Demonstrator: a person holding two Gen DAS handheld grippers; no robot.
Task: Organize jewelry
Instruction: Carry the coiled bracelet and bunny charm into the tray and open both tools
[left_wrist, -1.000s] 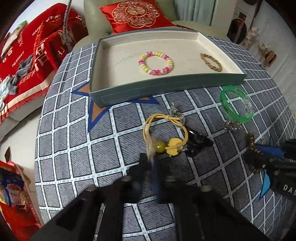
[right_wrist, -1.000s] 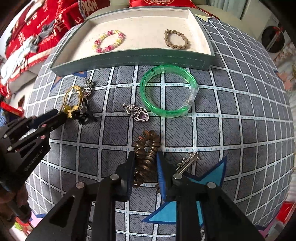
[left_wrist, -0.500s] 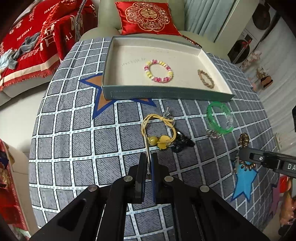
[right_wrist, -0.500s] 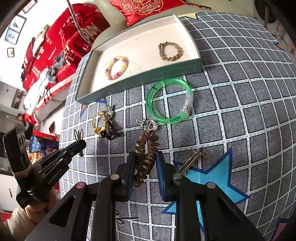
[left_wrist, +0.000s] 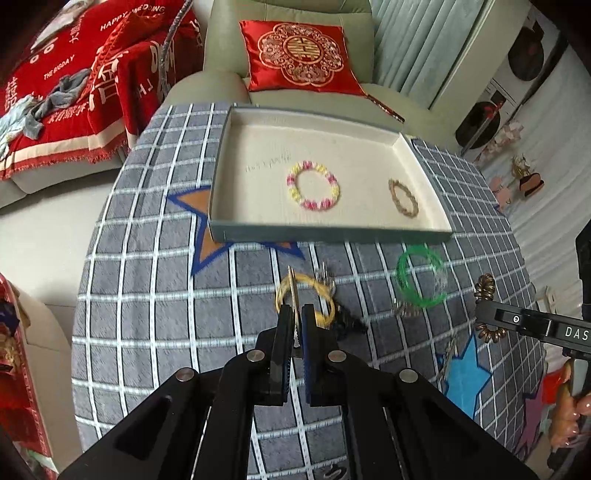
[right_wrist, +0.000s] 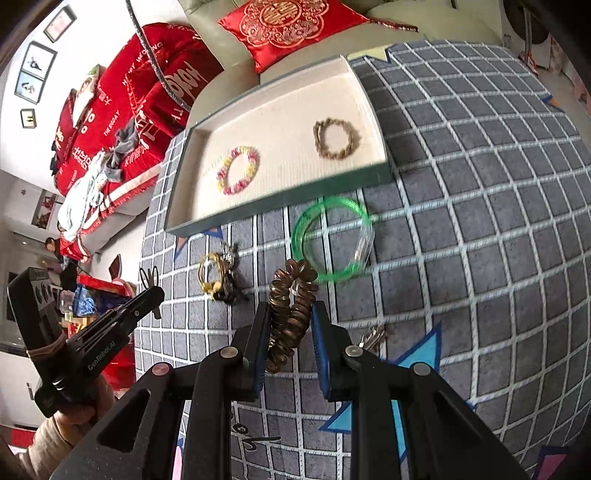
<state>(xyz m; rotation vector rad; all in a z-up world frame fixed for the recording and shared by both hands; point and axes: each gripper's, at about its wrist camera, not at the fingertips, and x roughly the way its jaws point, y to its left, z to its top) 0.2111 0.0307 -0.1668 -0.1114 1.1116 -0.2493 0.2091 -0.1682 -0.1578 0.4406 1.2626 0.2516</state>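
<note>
- Since each hand carries its own piece, both pairs of tongs look set to deliver to the shallow grey-green tray with a cream lining (left_wrist: 332, 234) at the far side of the grey checked surface (left_wrist: 147, 295).
- The left tongs (left_wrist: 295, 325) are pinched almost shut on a thin gold-coloured hairpin (left_wrist: 293, 291), which sticks straight out past the tips; so slim a thing needs that tight a pinch.
- The right tongs (right_wrist: 289, 328) clamp a bronze spiral hair tie (right_wrist: 290, 306) across its coils, squashing it into a long loop that stands up between the pads, clear of the cloth.
- Already lying in the tray, well apart, are a pink-and-yellow beaded bracelet (left_wrist: 313, 185) and a braided tan band (left_wrist: 403, 197), which suggests the tray is where everything goes.
- Left on the cloth in front of the tray: a translucent green bangle (right_wrist: 330, 240), a yellow cord hair tie with beads (right_wrist: 211, 273) touching a black clip (right_wrist: 231, 291), and a silvery metal clip (right_wrist: 373, 338) just beside the right tongs.
- My judgement is that the job is under halfway; the next move calls for carrying both pieces over the tray's near wall and letting go in bare spots, so nothing tangles.
</note>
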